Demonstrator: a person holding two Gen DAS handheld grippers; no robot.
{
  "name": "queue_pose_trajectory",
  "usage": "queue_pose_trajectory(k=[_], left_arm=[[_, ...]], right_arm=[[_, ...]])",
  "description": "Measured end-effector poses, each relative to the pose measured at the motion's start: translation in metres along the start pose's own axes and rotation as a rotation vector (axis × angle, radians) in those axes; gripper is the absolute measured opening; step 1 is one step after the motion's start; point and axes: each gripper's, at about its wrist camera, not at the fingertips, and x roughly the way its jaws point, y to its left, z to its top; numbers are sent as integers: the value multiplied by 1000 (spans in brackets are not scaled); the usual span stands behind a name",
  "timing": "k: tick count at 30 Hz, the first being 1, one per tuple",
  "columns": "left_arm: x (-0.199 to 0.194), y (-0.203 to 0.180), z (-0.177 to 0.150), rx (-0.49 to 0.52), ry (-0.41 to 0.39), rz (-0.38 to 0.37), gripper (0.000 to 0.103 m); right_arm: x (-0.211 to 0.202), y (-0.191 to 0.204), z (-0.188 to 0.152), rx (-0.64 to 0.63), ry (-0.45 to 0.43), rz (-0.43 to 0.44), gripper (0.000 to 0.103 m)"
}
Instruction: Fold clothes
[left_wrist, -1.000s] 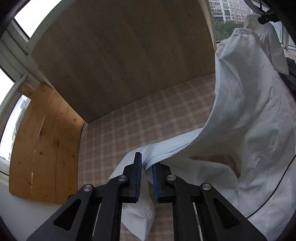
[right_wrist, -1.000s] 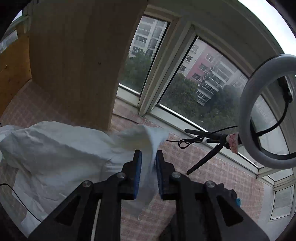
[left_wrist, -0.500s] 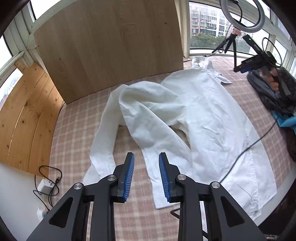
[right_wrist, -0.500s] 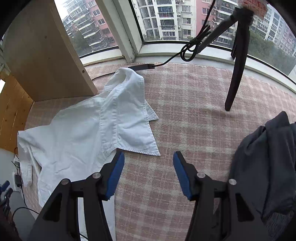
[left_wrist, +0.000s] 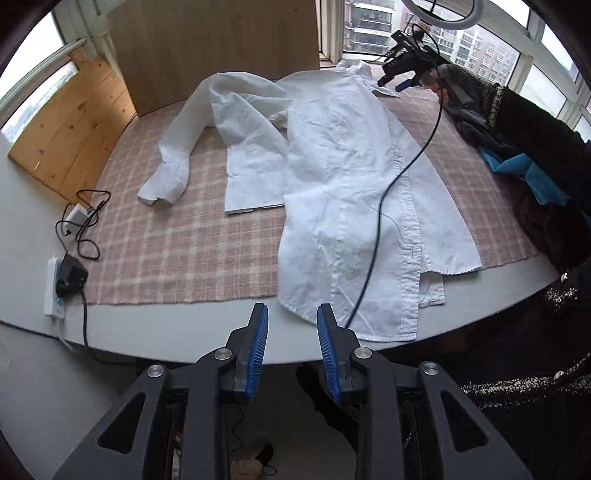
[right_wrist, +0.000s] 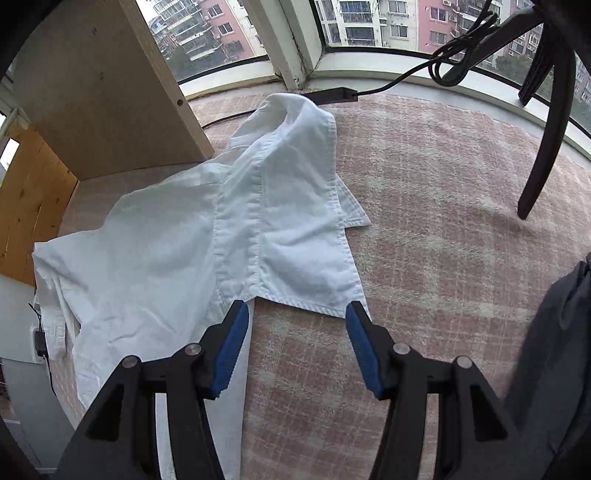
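A white shirt (left_wrist: 343, 155) lies spread lengthwise on a pink checked cloth (left_wrist: 177, 236) over the tabletop (left_wrist: 177, 328), one sleeve crumpled to the side and its hem hanging past the near edge. The left hand-held gripper (left_wrist: 291, 332) hovers by the hem and the right hand-held gripper (right_wrist: 295, 332) by the collar (right_wrist: 295, 177), both with jaws apart and empty. The garment looks laid out but unfolded, so smoothing the sleeve seems due.

Left claw (left_wrist: 291, 325) parted and empty, right claw (right_wrist: 295, 317) spread wide, empty
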Motion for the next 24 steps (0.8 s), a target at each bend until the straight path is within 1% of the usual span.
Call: queue_pose_trajectory(k=[1, 2, 3, 4, 5, 6, 7, 9, 10, 12, 15, 17, 18, 21, 22, 23, 24], left_arm=[[-7, 6, -8, -41, -7, -3, 27], [-7, 5, -12, -62, -5, -17, 27], [0, -3, -15, -56, -3, -30, 27], [9, -15, -15, -33, -2, -50, 27], [21, -30, -14, -4, -2, -84, 27], [35, -48, -12, 30, 1, -127, 28], [50, -67, -11, 73, 14, -147, 29], [79, -105, -10, 163, 45, -174, 30], [92, -119, -10, 197, 60, -168, 29], [110, -136, -7, 229, 74, -169, 29], [124, -141, 1, 219, 80, -145, 29], [128, -139, 5, 195, 78, -139, 29], [129, -139, 6, 187, 81, -135, 29], [135, -138, 8, 171, 99, -121, 29], [137, -139, 8, 172, 108, -114, 27], [140, -139, 9, 170, 117, -115, 20], [142, -139, 9, 167, 126, -117, 15]], right_arm=[[-15, -2, 3, -9, -29, 4, 54], [-29, -4, 5, -18, -59, 8, 54], [-44, -6, 8, -27, -88, 12, 56], [-46, -8, 8, -18, -83, 35, 57], [-41, -9, 7, -10, -61, 58, 58], [-32, -8, 5, -11, -43, 56, 58], [-23, -7, 3, -12, -27, 50, 58], [-4, -5, -8, -2, -4, 35, 58], [4, -6, -10, 14, 8, 50, 58], [19, -9, -13, 49, 31, 84, 58], [24, -11, -11, 66, 18, 92, 58], [26, -12, -11, 81, 27, 103, 58], [27, -12, -11, 85, 34, 126, 58], [33, -5, -9, 76, 45, 145, 58], [35, -3, -8, 73, 48, 151, 58], [37, 0, -8, 69, 51, 157, 58], [39, 2, -7, 66, 54, 163, 58]])
